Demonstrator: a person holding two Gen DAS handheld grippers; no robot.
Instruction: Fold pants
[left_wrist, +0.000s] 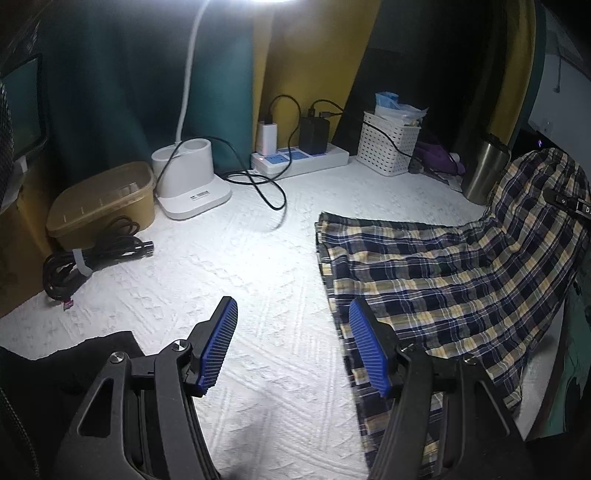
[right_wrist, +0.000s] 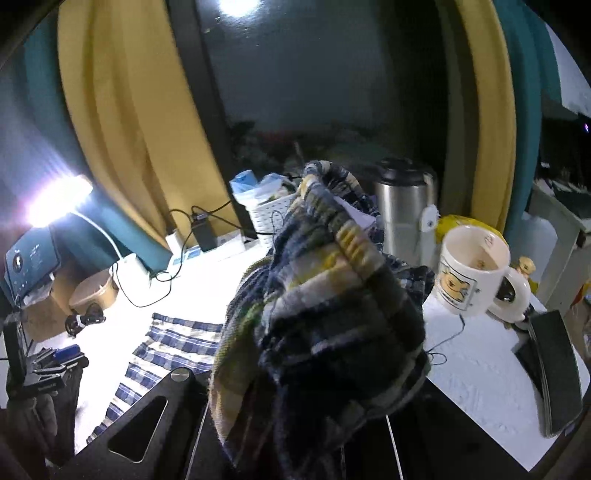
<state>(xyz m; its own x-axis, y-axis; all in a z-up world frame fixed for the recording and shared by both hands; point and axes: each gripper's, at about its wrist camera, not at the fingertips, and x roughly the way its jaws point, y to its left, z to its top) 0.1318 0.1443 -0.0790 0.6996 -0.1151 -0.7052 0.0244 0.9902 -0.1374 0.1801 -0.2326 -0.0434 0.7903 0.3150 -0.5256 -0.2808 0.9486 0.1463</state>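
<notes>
Navy, yellow and white plaid pants (left_wrist: 436, 280) lie on the white textured cloth (left_wrist: 240, 266), on the right in the left wrist view. Their far right end rises off the surface, held up by my right gripper (left_wrist: 567, 205). In the right wrist view the bunched plaid pants (right_wrist: 332, 302) hang over that gripper and hide its fingers, which are shut on the fabric. My left gripper (left_wrist: 293, 306) is open above the white cloth, nothing between its blue pads (left_wrist: 221, 343). Its right finger is over the pants' near left edge. The left gripper (right_wrist: 55, 363) also shows at the far left.
At the back stand a white lamp base (left_wrist: 192, 177), a power strip (left_wrist: 299, 158) with chargers, a white basket (left_wrist: 388, 147) and a steel flask (left_wrist: 484, 173). On the left are a brown tub (left_wrist: 103, 203) and a cable bundle (left_wrist: 92, 258). A white mug (right_wrist: 472, 269) stands right.
</notes>
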